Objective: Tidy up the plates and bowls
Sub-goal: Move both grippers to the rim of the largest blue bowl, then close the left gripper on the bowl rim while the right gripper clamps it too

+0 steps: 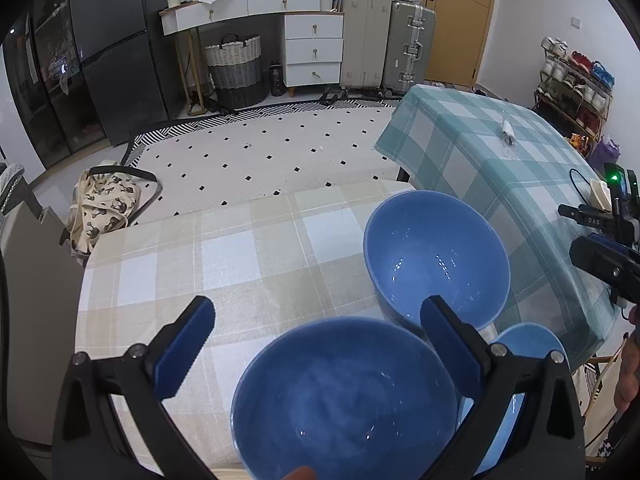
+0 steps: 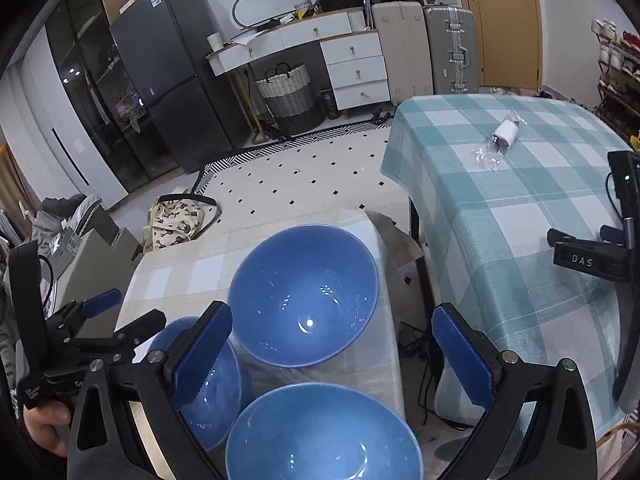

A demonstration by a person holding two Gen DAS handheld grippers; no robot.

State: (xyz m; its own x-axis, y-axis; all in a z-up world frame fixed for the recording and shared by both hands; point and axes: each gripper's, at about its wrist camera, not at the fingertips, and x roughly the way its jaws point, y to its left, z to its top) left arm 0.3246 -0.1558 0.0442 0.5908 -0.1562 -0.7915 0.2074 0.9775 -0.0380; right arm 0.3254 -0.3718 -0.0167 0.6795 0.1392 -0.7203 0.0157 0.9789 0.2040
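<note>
Three blue bowls stand on a table with a beige checked cloth. In the left wrist view the nearest bowl lies below my open left gripper, a larger bowl is beyond it to the right, and a third bowl is partly hidden behind the right finger. In the right wrist view my open right gripper hovers over the large far bowl, the near bowl and a left bowl. Both grippers are empty. The left gripper also shows in the right wrist view.
A second table with a teal checked cloth stands to the right, with a small wrapped item and a black clamp device on it. A patterned bag and a rug lie on the floor beyond.
</note>
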